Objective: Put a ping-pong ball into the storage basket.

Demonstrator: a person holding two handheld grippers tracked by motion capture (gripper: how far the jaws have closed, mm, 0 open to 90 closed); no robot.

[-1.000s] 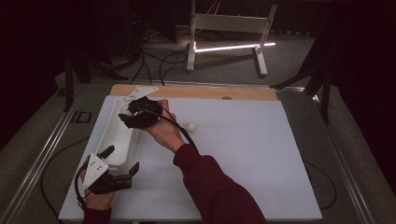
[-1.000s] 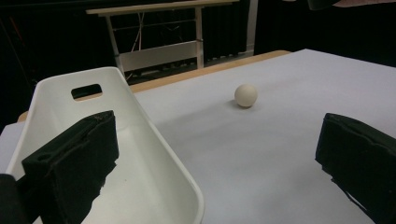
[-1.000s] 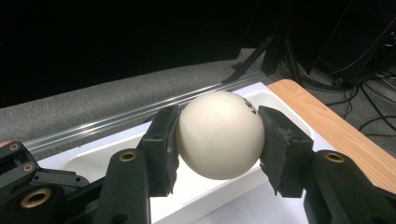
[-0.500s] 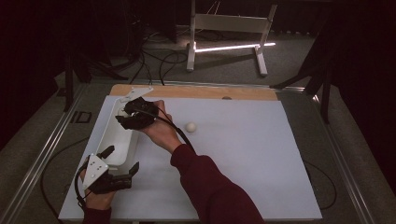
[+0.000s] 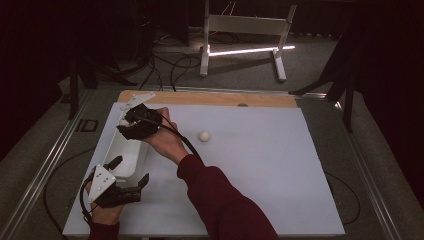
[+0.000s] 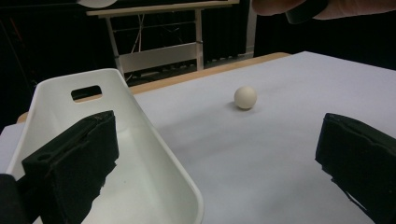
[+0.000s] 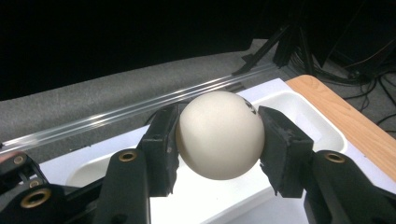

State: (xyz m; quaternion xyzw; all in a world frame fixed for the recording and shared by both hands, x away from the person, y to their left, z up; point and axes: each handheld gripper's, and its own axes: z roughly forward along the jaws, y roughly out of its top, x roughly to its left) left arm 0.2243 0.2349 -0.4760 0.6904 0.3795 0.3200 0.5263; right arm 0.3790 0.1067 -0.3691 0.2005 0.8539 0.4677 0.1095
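white table sheet [image 5: 260,170] is carrying a white tray [image 5: 127,152]. right gripper [image 7: 219,140] is pinching a white ball [image 7: 219,134], apparently over the tray. left gripper [image 6: 219,158] is resting spread at the tray's near end; a second ball [image 6: 245,97] is lying apart.

No readable text, label, brand, number or sign anywhere. Only a small dark mark on the white ball [image 7: 219,134], at its upper right edge in the right gripper view, too small and too cut off to make out as letters or a logo.
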